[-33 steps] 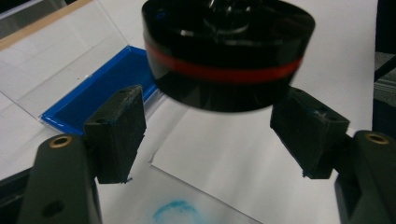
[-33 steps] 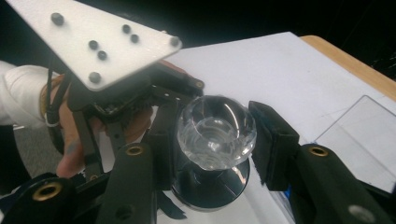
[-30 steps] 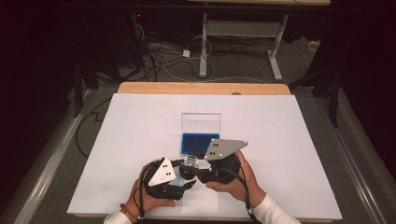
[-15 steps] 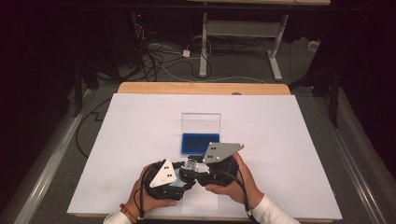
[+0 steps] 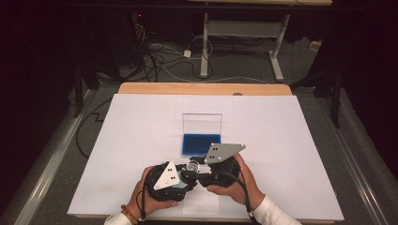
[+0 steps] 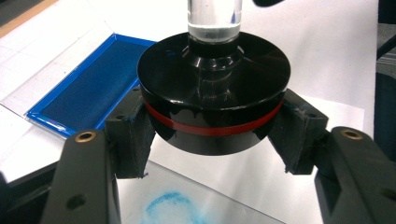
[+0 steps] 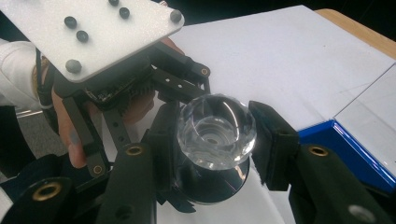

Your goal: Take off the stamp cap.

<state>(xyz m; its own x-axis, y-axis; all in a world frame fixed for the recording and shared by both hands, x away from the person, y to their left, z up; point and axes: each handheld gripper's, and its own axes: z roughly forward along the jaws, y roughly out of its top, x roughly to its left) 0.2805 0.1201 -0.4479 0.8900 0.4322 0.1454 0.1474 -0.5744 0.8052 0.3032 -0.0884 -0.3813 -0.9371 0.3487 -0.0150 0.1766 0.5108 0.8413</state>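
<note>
Two grippers clamp one stamp low in the frame's centre: the left gripper [image 6: 212, 135], its jaws just closed, pinches the black base [image 6: 212, 88]; the right gripper [image 7: 212, 135] grips the clear knob [image 7: 215, 131]. Just above lies the blue ink pad [image 5: 199, 144].

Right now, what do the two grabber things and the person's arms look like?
Both grippers are black, each topped by a grey three-cornered plate with dark screw dots. The left gripper and right gripper have black jaws with brass-coloured rivets and dark pads. Black cables trail back. The person wears white sleeves and a beaded bracelet on the left wrist.
</note>
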